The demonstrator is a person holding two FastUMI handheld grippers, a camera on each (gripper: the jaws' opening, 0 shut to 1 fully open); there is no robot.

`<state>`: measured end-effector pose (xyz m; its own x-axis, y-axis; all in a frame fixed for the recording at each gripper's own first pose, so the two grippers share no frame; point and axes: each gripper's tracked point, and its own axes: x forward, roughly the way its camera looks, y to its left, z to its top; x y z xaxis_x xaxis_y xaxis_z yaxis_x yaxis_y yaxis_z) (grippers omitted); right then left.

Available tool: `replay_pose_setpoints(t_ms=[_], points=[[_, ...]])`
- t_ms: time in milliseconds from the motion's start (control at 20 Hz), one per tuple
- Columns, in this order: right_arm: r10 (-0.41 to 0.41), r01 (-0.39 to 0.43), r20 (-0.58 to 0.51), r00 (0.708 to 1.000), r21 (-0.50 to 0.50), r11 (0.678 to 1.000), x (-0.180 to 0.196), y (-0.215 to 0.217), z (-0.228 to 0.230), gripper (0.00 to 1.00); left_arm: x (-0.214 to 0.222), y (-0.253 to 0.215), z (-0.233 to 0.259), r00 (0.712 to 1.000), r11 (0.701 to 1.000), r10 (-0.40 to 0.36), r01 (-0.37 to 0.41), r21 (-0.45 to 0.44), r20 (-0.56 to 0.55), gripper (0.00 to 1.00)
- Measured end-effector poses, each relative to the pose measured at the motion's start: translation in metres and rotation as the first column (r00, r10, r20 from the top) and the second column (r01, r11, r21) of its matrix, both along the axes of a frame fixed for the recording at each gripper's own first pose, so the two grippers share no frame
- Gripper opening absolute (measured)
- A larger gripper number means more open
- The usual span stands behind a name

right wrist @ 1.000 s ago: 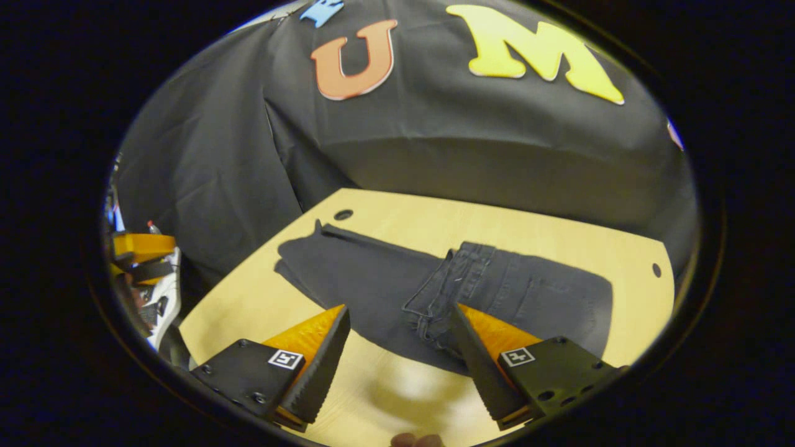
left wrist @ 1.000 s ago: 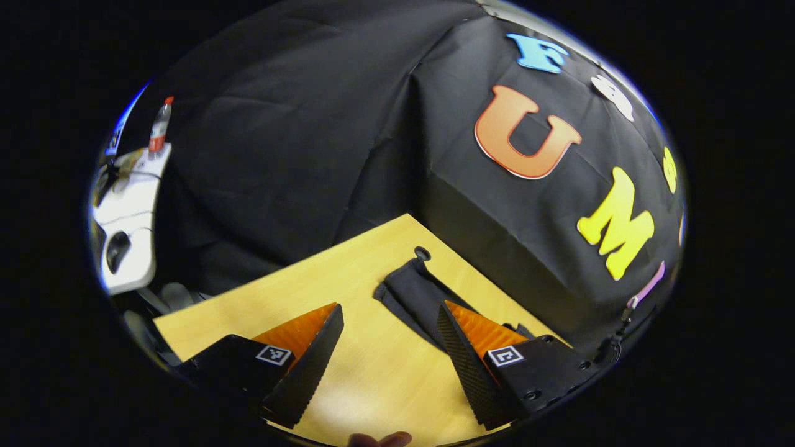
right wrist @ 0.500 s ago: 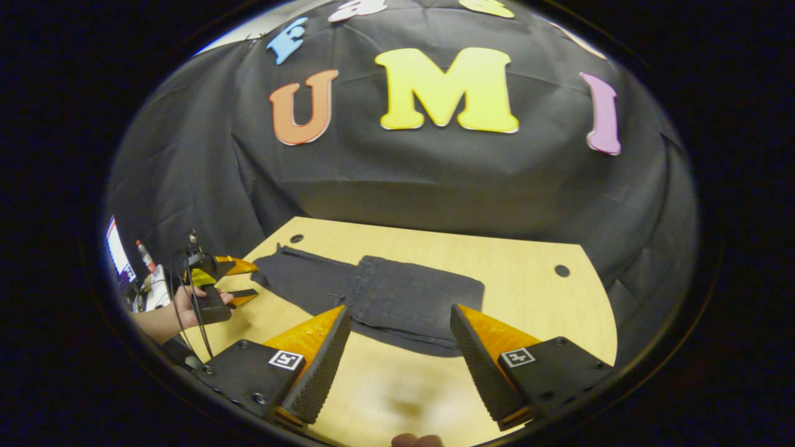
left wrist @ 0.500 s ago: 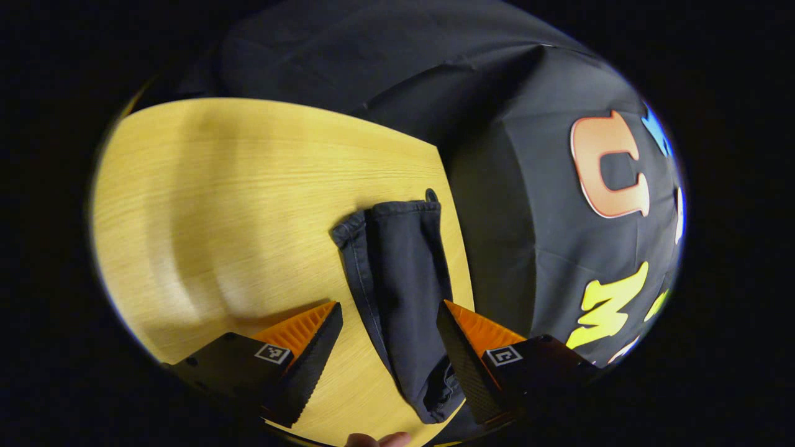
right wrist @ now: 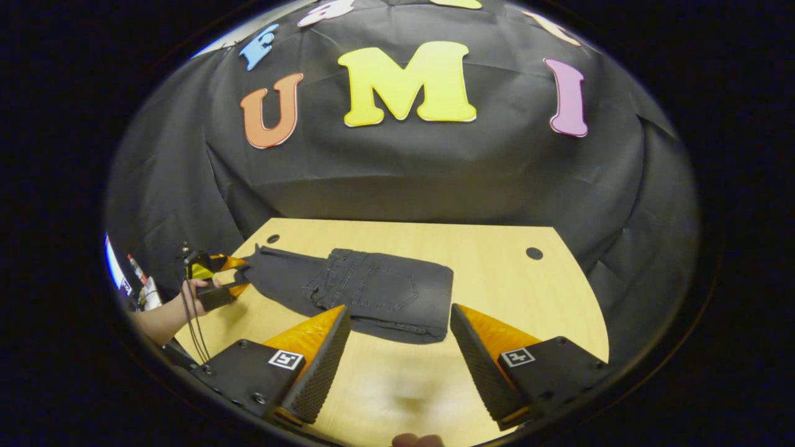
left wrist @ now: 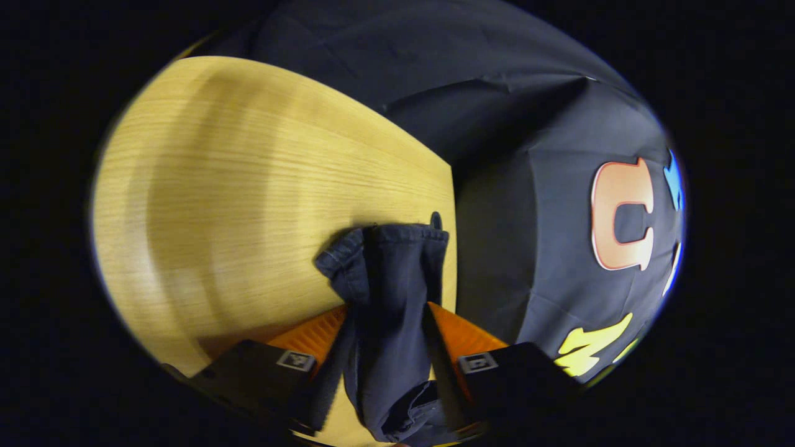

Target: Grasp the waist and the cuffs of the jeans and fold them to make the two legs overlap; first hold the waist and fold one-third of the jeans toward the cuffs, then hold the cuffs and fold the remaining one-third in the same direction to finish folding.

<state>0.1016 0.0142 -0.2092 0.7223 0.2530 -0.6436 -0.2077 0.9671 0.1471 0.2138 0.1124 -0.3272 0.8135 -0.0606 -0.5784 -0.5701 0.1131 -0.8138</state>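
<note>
Low in the left gripper view, left gripper (left wrist: pixel 385 347) clamped on the cuff end of the jeans (left wrist: pixel 388 292), dark cloth bunched between both fingers, the hems fanning just above toward the table (left wrist: pixel 236 205) edge and a small hole (left wrist: pixel 436 220); low in the right gripper view, right gripper (right wrist: pixel 400 360) spread wide, holding nothing, well short of the cloth; beyond it, mid-frame, jeans (right wrist: pixel 372 295) flat on the table (right wrist: pixel 497 279), waist third folded over, cuffs stretching left to the other gripper (right wrist: pixel 217 282) and a hand (right wrist: pixel 195 292); judged soft, floppy, fairly heavy denim, unlikely to slip yet prone to sag and skew; best taken at both corners of the cuff hem, carried over level.
</note>
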Motion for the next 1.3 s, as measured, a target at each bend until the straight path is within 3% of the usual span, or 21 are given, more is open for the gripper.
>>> replay_pose_setpoints(t_ms=[150,200,300,350,400,450,600,750,900,950,1000,1050,1100,1150,1300], points=[[-0.025,0.025,-0.002,1.0,0.002,1.0,0.001,-0.002,0.001,1.0,0.007,-0.003,0.006,1.0,0.999,-0.012,0.012,0.037,0.014,0.22],[-0.038,0.038,-0.002,0.999,0.007,0.999,0.001,-0.001,0.001,0.99,0.01,-0.008,0.02,0.998,0.998,-0.037,0.034,0.059,0.046,0.14],[-0.066,0.066,0.006,0.998,0.011,0.998,0.004,-0.002,0.003,0.99,0.021,-0.023,0.059,0.987,0.987,-0.106,0.089,0.135,0.122,0.11],[-0.078,0.077,0.017,0.997,0.014,0.997,0.007,-0.002,0.004,0.94,0.023,-0.033,0.082,0.975,0.972,-0.159,0.127,0.198,0.155,0.1],[-0.087,0.087,0.024,0.996,0.021,0.996,0.008,-0.002,0.004,0.99,0.025,-0.046,0.104,0.958,0.947,-0.225,0.171,0.273,0.18,0.09],[-0.095,0.094,0.029,0.995,0.032,0.995,0.009,-0.001,0.005,0.94,0.025,-0.063,0.127,0.933,0.912,-0.298,0.216,0.349,0.2,0.08],[-0.121,0.118,0.041,0.992,0.06,0.991,0.009,-0.005,0.006,0.99,0.019,-0.129,0.186,0.829,0.774,-0.511,0.33,0.54,0.225,0.08],[-0.154,0.15,0.05,0.987,0.08,0.985,-0.003,-0.029,0.006,0.97,0.036,-0.201,0.205,0.698,0.578,-0.696,0.402,0.71,0.171,0.08],[-0.197,0.193,0.061,0.978,0.074,0.978,-0.024,-0.06,0.008,0.94,0.04,-0.259,0.171,0.582,0.397,-0.81,0.45,0.8,0.075,0.08],[-0.214,0.21,0.068,0.975,0.06,0.976,-0.03,-0.072,0.009,0.99,0.043,-0.276,0.157,0.555,0.337,-0.831,0.457,0.823,0.032,0.08],[-0.232,0.229,0.068,0.97,0.047,0.972,-0.038,-0.087,0.008,0.94,0.046,-0.29,0.14,0.535,0.273,-0.845,0.456,0.847,-0.015,0.08],[-0.252,0.25,0.065,0.965,0.042,0.967,-0.044,-0.1,0.007,0.99,0.047,-0.306,0.118,0.52,0.216,-0.852,0.452,0.865,-0.06,0.08],[-0.274,0.272,0.059,0.96,0.037,0.962,-0.049,-0.112,0.006,0.94,0.051,-0.314,0.1,0.506,0.168,-0.857,0.452,0.876,-0.097,0.08],[-0.295,0.293,0.055,0.954,0.032,0.955,-0.056,-0.125,0.004,0.99,0.046,-0.313,0.092,0.498,0.13,-0.857,0.454,0.882,-0.13,0.08],[-0.336,0.335,0.036,0.941,0.019,0.942,-0.069,-0.152,-0.003,0.99,0.039,-0.328,0.056,0.48,0.025,-0.847,0.463,0.886,-0.227,0.08]])
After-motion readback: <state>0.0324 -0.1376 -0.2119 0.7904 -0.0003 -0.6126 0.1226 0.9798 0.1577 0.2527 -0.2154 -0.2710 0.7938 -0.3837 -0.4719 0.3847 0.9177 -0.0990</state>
